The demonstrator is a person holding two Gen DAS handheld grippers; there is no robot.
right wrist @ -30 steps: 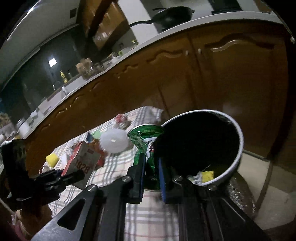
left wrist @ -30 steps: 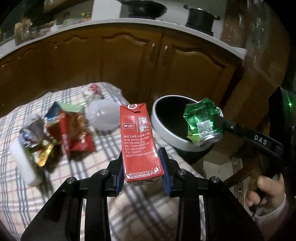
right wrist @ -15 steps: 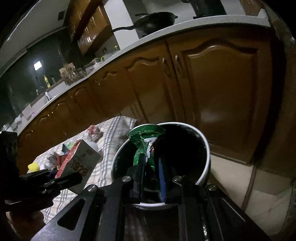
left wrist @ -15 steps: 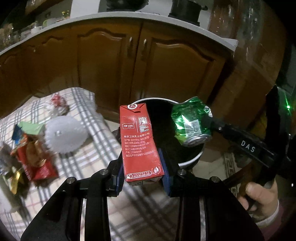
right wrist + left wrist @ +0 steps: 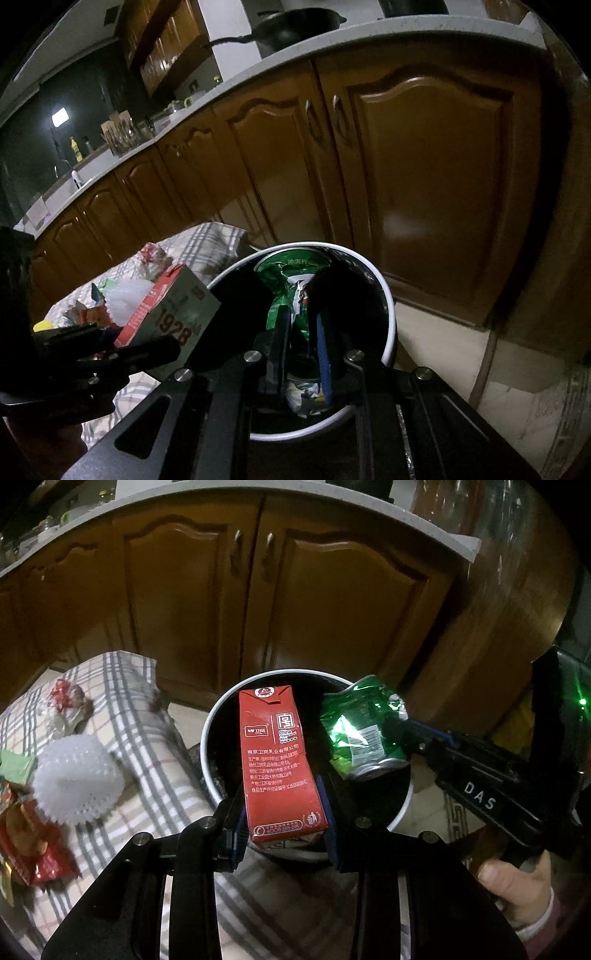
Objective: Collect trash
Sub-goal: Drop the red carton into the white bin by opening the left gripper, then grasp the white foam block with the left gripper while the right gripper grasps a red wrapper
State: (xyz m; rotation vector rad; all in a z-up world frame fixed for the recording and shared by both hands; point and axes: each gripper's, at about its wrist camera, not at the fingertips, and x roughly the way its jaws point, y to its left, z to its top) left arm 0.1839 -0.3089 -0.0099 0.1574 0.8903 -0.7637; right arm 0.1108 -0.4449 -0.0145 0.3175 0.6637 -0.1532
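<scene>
My left gripper (image 5: 282, 834) is shut on a red milk carton (image 5: 277, 764), held upright over the near rim of a round white-rimmed trash bin (image 5: 214, 720) with a black liner. The right gripper (image 5: 397, 734) comes in from the right, shut on a crushed green can (image 5: 360, 731) above the bin's mouth. In the right wrist view the right gripper (image 5: 301, 332) pinches the green can (image 5: 288, 277) directly over the bin (image 5: 386, 306), and the carton (image 5: 173, 314) hangs at its left edge. Paper scraps lie at the bin's bottom.
A plaid-covered table (image 5: 147, 768) at left holds a white spiky plastic ball (image 5: 74, 779), red snack wrappers (image 5: 26, 834) and a crumpled wrapper (image 5: 62, 701). Brown kitchen cabinets (image 5: 258, 590) stand close behind the bin. A hand (image 5: 517, 890) grips the right tool.
Both grippers have swung right, away from the table, so the bin now sits straight beneath the carton and the can. Both grips are unchanged.
</scene>
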